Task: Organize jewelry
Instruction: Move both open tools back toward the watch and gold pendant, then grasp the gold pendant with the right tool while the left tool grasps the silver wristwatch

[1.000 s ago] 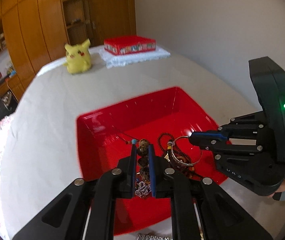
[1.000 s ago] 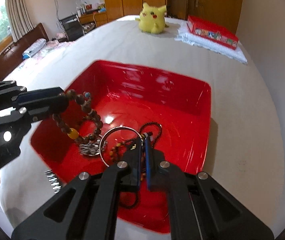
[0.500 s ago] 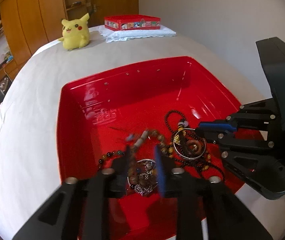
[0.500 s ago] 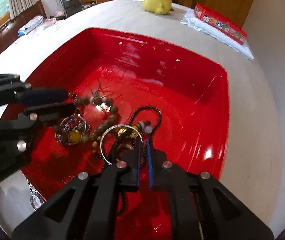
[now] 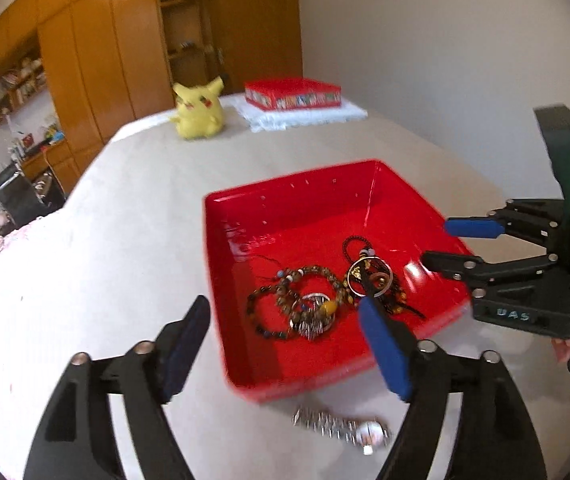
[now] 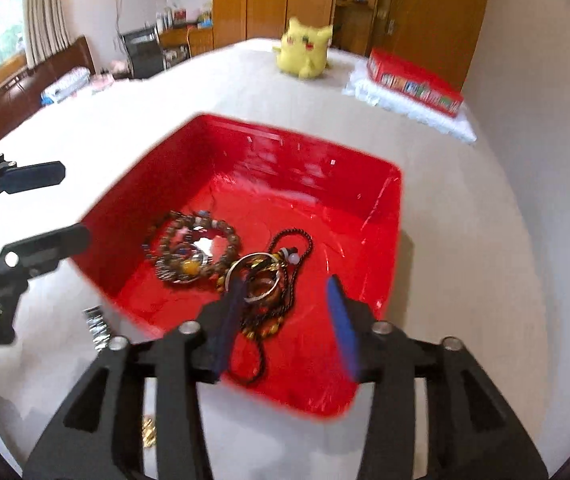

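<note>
A: Where does the jewelry sit?

B: Most of it lies in the red tray (image 5: 245, 216) on the bed (image 5: 125, 208): a heap of brown bead bracelets (image 5: 305, 284) toward the left gripper's side, and a silver bangle (image 6: 257, 276) tangled with a dark bead strand on the right gripper's side. One piece is not in the tray: a metal-band watch (image 5: 341, 428) on the sheet just outside its near wall.

A: And the grippers?

B: The left gripper (image 5: 285, 344) has just been opening; its jaws stand wide and grip nothing. The right gripper (image 6: 285, 324) has also just been opening, about halfway, and the bangle tangle lies loose below and between its jaws, not pinched.

A: What does the next move turn on?

B: I judge the watch. It lies below and slightly right of the left gripper's midline, its band running crosswise to the fingers. In the right wrist view only its band end (image 6: 97, 324) shows, far left, so the left hand looks nearer.

A: Any writing?

B: "UAS" reads on the right gripper's body. The red box (image 5: 293, 94) beside the yellow plush (image 5: 199, 110) has picture panels, too blurred to read.
</note>
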Motion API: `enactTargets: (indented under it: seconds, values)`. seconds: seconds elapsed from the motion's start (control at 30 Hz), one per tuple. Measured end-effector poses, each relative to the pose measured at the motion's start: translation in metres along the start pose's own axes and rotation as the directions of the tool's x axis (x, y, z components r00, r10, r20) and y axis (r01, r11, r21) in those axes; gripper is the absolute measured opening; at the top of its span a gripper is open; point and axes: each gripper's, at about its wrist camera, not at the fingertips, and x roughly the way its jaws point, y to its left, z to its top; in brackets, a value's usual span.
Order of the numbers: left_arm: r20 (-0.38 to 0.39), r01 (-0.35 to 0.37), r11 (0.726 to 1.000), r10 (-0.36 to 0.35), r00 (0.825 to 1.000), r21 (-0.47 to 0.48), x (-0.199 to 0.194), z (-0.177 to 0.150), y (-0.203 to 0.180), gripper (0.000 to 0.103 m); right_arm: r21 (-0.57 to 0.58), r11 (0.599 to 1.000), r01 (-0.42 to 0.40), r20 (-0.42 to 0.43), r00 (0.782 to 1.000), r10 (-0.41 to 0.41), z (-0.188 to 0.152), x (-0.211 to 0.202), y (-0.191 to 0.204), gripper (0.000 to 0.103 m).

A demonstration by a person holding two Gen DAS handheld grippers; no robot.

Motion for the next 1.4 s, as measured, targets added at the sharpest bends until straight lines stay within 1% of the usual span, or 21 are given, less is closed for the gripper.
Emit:
enactTargets:
  seconds: [0.07,0.1,0.13,0.17,0.23,0.33,0.43,0.5,0.6,0.67,0.73,0.9,1.1,1.27,1.3,1.37,1.4]
  values:
    - [0.020,-0.004,1.000,0.004,1.000,-0.019,-0.018,-0.010,0.004,0.086,-0.002,1.000,-0.007,0.041,0.999,0.007,-0.010,-0.022,0.003,0.055]
    - [0.021,-0.002,1.000,0.002,1.000,-0.030,-0.028,-0.018,0.005,0.089,-0.001,1.000,-0.013,0.054,0.998,0.013,-0.014,-0.030,0.004,0.061]
    - [0.018,-0.001,1.000,0.002,1.000,-0.028,-0.033,-0.023,0.004,0.089,0.004,1.000,-0.020,0.078,0.997,0.020,-0.022,-0.043,0.006,0.067]
    - [0.017,-0.008,1.000,0.008,1.000,-0.025,-0.038,-0.029,0.004,0.089,0.010,1.000,-0.023,0.098,0.995,0.022,-0.028,-0.052,0.007,0.068]
    - [0.014,-0.018,0.999,0.018,1.000,-0.037,-0.048,-0.043,0.004,0.092,0.017,0.999,-0.029,0.118,0.993,0.027,-0.041,-0.064,0.011,0.069]
    - [-0.015,-0.014,0.998,0.013,1.000,-0.055,-0.054,-0.067,0.000,0.093,0.014,0.999,-0.047,0.112,0.993,0.045,-0.066,-0.071,0.023,0.069]
    - [-0.041,-0.028,0.997,0.025,0.999,-0.078,-0.055,-0.090,-0.006,0.094,0.003,0.998,-0.061,0.086,0.995,0.060,-0.093,-0.070,0.038,0.069]
    - [-0.060,-0.032,0.996,0.027,0.998,-0.088,-0.052,-0.102,-0.011,0.094,0.016,0.996,-0.087,0.060,0.995,0.085,-0.110,-0.066,0.047,0.069]
    - [-0.090,-0.060,0.993,0.051,0.995,-0.099,-0.044,-0.120,-0.017,0.094,0.029,0.993,-0.115,0.023,0.993,0.115,-0.127,-0.055,0.059,0.069]
    - [-0.108,-0.056,0.990,0.042,0.993,-0.126,-0.040,-0.128,-0.016,0.094,0.025,0.992,-0.125,0.005,0.992,0.124,-0.134,-0.049,0.068,0.068]
    - [-0.120,-0.041,0.987,0.022,0.993,-0.155,-0.037,-0.132,-0.017,0.094,0.019,0.990,-0.139,-0.015,0.990,0.140,-0.136,-0.043,0.075,0.063]
    - [-0.111,-0.059,0.987,0.042,0.993,-0.149,-0.037,-0.132,-0.022,0.094,-0.018,0.991,-0.135,-0.037,0.990,0.135,-0.136,-0.029,0.091,0.060]
    - [-0.108,-0.065,0.987,0.049,0.993,-0.145,-0.034,-0.129,-0.021,0.094,-0.021,0.990,-0.141,-0.066,0.988,0.139,-0.130,-0.011,0.094,0.057]
    - [-0.129,-0.060,0.985,0.039,0.991,-0.163,-0.020,-0.129,-0.015,0.094,-0.036,0.990,-0.139,-0.066,0.988,0.136,-0.121,0.000,0.094,0.055]
    - [-0.135,-0.058,0.984,0.035,0.990,-0.168,-0.017,-0.129,-0.014,0.094,-0.039,0.990,-0.139,-0.066,0.988,0.136,-0.118,0.002,0.094,0.053]
    - [-0.143,-0.057,0.983,0.031,0.989,-0.176,-0.012,-0.129,-0.012,0.094,-0.043,0.990,-0.138,-0.067,0.989,0.135,-0.116,0.006,0.093,0.047]
    - [-0.147,-0.054,0.982,0.028,0.989,-0.179,-0.010,-0.129,-0.012,0.094,-0.044,0.989,-0.139,-0.067,0.988,0.136,-0.114,0.007,0.092,0.042]
